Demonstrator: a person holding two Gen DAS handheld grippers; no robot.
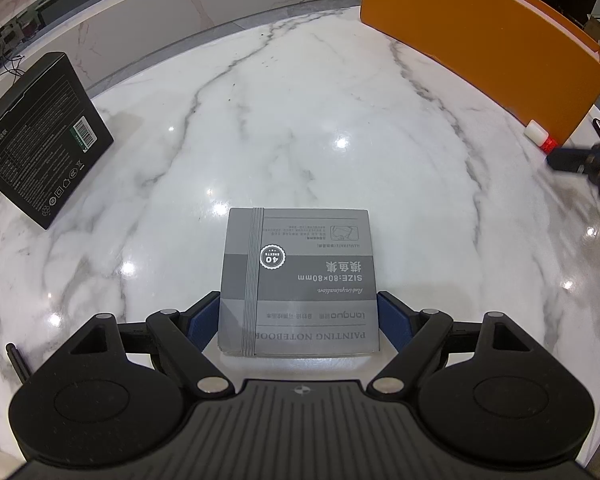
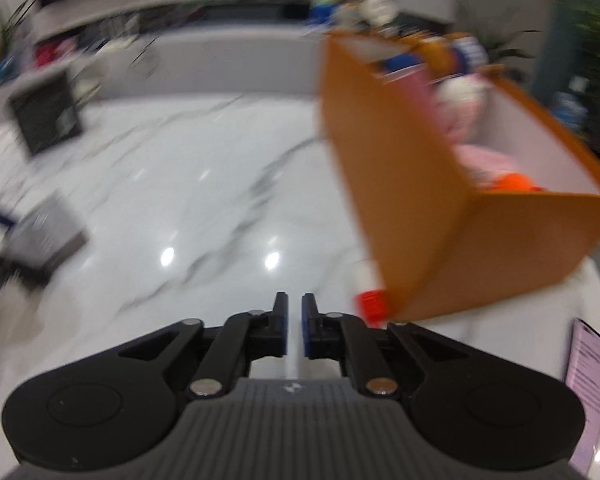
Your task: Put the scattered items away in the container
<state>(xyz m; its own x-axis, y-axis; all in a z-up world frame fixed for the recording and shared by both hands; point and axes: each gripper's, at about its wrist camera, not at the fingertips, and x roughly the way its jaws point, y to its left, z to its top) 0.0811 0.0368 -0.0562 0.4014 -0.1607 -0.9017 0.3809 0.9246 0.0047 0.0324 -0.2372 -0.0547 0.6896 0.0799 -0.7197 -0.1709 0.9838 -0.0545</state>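
A grey square painting notebook with an elastic band sits between the blue pads of my left gripper. Both pads touch its side edges, so the gripper is shut on it just above the marble table. The orange container stands at the right and holds soft toys and other items. My right gripper is shut with nothing between its fingers, just left of the container's near corner. A small white bottle with a red cap lies against that corner. The right wrist view is blurred by motion.
A black UGREEN box lies at the table's far left. A phone with a lit screen rests at the right edge, near the container. A thin black stick lies at the near left. A grey sofa stands behind the table.
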